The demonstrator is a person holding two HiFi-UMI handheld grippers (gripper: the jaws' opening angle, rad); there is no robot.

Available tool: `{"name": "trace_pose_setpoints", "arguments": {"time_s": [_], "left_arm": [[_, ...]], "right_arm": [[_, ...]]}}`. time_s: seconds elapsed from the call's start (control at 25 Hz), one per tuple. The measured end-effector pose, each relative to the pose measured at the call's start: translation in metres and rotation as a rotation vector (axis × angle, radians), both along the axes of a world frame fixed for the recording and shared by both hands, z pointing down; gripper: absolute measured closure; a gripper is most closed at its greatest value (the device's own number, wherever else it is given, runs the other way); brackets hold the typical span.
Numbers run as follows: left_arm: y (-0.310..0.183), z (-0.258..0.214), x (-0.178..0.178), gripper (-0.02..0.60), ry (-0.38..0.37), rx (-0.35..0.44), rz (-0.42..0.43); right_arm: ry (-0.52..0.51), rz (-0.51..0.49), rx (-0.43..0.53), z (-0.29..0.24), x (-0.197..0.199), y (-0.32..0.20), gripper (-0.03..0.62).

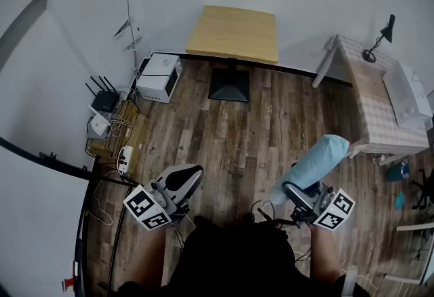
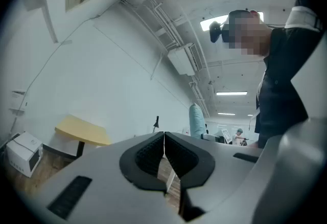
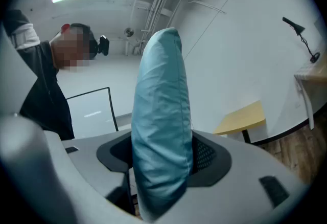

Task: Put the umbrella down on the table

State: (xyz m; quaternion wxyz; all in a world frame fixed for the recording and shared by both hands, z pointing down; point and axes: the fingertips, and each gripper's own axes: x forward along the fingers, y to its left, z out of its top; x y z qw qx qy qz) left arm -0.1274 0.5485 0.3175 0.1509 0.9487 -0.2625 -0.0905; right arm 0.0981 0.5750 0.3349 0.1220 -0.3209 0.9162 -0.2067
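A folded light-blue umbrella sticks out forward from my right gripper, whose jaws are shut on it. In the right gripper view the umbrella rises between the dark pads and fills the middle. My left gripper is held at the left over the wooden floor, its jaws shut with nothing between them; the left gripper view shows its pads meeting. The small yellow table stands by the far wall, well ahead of both grippers.
A white box and a router with cables lie at the left wall. A checked table with a black lamp stands at the right. Wooden floor lies between me and the yellow table.
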Motion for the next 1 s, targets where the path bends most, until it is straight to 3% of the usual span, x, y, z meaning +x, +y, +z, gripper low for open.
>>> {"name": "trace_pose_setpoints", "arguments": {"time_s": [0.2, 0.36, 0.68, 1.0], "left_arm": [[0.006, 0.005, 0.094, 0.569, -0.009, 0.034, 0.151], [0.000, 0.030, 0.136, 0.569, -0.019, -0.048, 0.160], [0.004, 0.035, 0.130, 0.569, -0.054, -0.049, 0.260], [-0.016, 0.043, 0.113, 0.569, -0.081, -0.069, 0.127]], "right_arm": [[0.067, -0.101, 0.026, 0.023, 0.040, -0.030, 0.314], [0.140, -0.135, 0.015, 0.045, 0.058, -0.042, 0.313], [0.072, -0.100, 0.011, 0.036, 0.040, -0.051, 0.313], [0.061, -0.109, -0.012, 0.035, 0.036, -0.048, 0.313]]}}
